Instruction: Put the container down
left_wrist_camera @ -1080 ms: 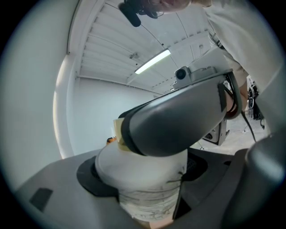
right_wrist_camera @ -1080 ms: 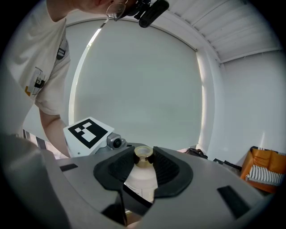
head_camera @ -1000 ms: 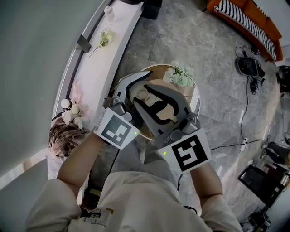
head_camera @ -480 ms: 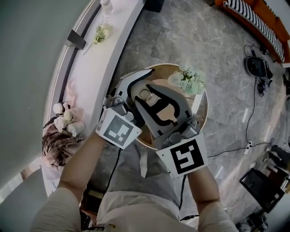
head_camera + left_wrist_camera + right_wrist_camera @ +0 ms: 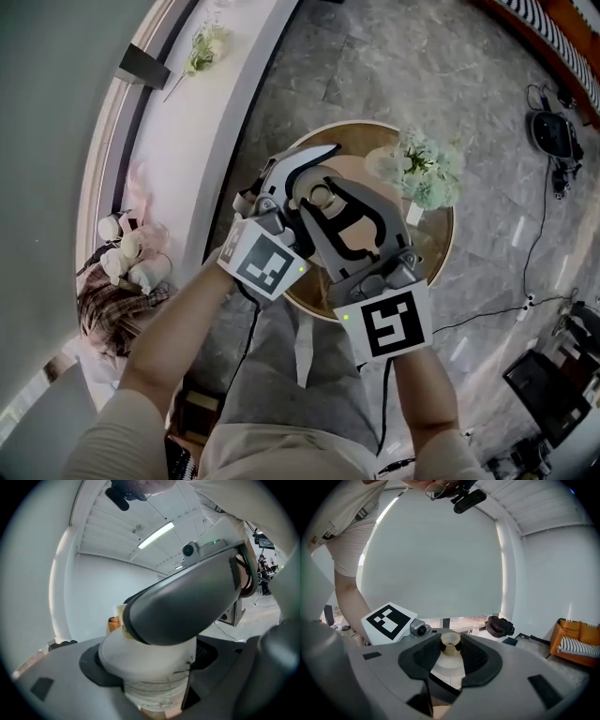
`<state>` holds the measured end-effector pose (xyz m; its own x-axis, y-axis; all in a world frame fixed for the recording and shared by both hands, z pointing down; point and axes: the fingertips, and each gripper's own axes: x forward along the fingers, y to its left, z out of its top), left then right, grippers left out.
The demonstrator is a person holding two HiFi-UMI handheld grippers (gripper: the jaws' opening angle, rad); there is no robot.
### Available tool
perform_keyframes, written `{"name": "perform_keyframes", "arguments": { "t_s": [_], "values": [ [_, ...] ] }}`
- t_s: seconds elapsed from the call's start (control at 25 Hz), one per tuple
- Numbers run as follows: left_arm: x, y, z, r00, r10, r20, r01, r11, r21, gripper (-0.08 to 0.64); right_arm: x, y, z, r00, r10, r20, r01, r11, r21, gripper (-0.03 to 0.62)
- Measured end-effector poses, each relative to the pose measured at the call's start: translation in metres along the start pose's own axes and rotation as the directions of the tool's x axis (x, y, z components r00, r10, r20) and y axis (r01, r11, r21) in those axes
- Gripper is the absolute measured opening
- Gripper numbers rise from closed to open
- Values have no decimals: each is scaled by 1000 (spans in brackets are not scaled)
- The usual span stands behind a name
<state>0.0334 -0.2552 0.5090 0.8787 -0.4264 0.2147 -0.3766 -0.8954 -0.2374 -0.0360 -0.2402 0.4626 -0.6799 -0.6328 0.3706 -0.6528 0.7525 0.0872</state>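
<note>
**A:** What fills most of the head view?

**B:** Grey stone floor (image 5: 394, 84), with a long white ledge (image 5: 206, 131) running along its left side. A round wooden worktop (image 5: 361, 139) stands on the floor, and a bunch of pale flowers (image 5: 427, 169) sits on its right part.

**A:** And the 2 grippers?

**B:** They meet over the worktop's left half. The left gripper (image 5: 302, 173) comes in from the left. The right gripper (image 5: 349, 214) crosses it, with 1 dark jaw lying over the left one.

**A:** Are they holding anything?

**B:** Both are clamped on the same container (image 5: 323, 195), white with a tan neck. The left gripper view has its white body (image 5: 140, 656) pinched between the pads. In the right gripper view the jaws close on it just below the neck (image 5: 450, 644).

**A:** Is it resting on the worktop?

**B:** I cannot tell. The grippers cover its base.
</note>
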Motion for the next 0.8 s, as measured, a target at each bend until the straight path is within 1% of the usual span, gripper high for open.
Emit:
{"name": "perform_keyframes", "arguments": {
  "t_s": [0.08, 0.2, 0.4, 0.52, 0.6, 0.68, 0.8],
  "values": [
    [7, -3, -16, 1000, -8, 1, 8, 1000, -8, 376, 7, -3, -16, 1000, -14, 2, 13, 1000, 24, 132],
    [17, -5, -40, 1000, -16, -18, 15, 1000, -21, 376, 18, -9, -37, 1000, -25, -1, 25, 998, 49, 130],
    [29, -15, -76, 997, -57, -43, 56, 998, -26, 376, 32, -12, -70, 999, -47, 1, 47, 993, 104, 131],
    [33, -21, -96, 997, -70, -42, 69, 997, -25, 376, 40, -10, -91, 999, -52, -2, 52, 994, 100, 131],
    [37, -24, -109, 998, -65, -17, 64, 998, -26, 376, 45, -9, -104, 998, -56, 1, 56, 995, 88, 130],
    [39, -28, -123, 998, -62, 3, 62, 998, -29, 376, 52, -7, -115, 998, -61, 10, 60, 994, 95, 130],
    [42, -35, -144, 997, -76, -12, 75, 997, -33, 376, 60, -4, -133, 998, -63, 5, 62, 992, 112, 130]
  ]
}}
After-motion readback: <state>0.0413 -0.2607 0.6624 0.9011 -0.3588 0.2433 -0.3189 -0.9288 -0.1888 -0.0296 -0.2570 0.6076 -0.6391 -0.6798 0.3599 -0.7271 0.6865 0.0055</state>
